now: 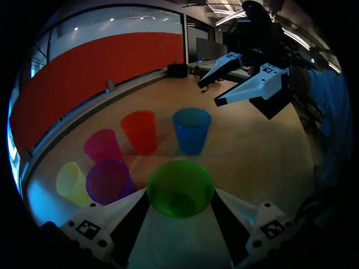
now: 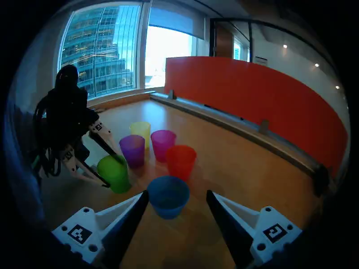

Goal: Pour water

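Wooden table (image 2: 251, 179), red partition (image 2: 260, 89), windows (image 2: 103, 54) beyond. Left gripper (image 1: 180, 197) clasps green cup (image 1: 179, 179); right gripper (image 2: 177, 193) gapes behind blue cup (image 2: 168, 199). Contents unclear.

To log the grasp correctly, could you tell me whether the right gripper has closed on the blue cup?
No, the right gripper hangs open in the air, apart from the blue cup.

Right tongs (image 2: 177, 192) spread wide; blue cup (image 2: 168, 198) ahead, framed between fingers.
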A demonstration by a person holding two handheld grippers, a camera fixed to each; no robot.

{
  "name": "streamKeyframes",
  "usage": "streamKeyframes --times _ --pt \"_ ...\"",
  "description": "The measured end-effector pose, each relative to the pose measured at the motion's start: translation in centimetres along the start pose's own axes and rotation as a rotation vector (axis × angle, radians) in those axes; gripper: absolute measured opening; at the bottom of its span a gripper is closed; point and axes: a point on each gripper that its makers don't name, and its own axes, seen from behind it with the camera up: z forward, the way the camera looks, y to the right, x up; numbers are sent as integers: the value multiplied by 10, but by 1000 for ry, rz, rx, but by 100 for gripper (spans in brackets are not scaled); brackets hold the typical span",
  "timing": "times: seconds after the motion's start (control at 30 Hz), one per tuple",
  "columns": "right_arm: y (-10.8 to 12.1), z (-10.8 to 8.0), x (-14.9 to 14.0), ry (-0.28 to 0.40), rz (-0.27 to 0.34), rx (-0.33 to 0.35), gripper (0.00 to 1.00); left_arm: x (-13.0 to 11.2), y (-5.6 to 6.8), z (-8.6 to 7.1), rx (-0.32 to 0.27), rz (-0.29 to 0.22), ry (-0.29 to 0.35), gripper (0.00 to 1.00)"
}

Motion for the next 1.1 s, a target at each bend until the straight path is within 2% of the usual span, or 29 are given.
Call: streamKeyframes --times 0.57,1.1 --pt "-7 13 -19 -35 -1 18 99 19 4 -19 4 -1 73 87" --pt "-13 34 -46 -94 -10 37 99 35 -14 -43 56 -44 153 87"
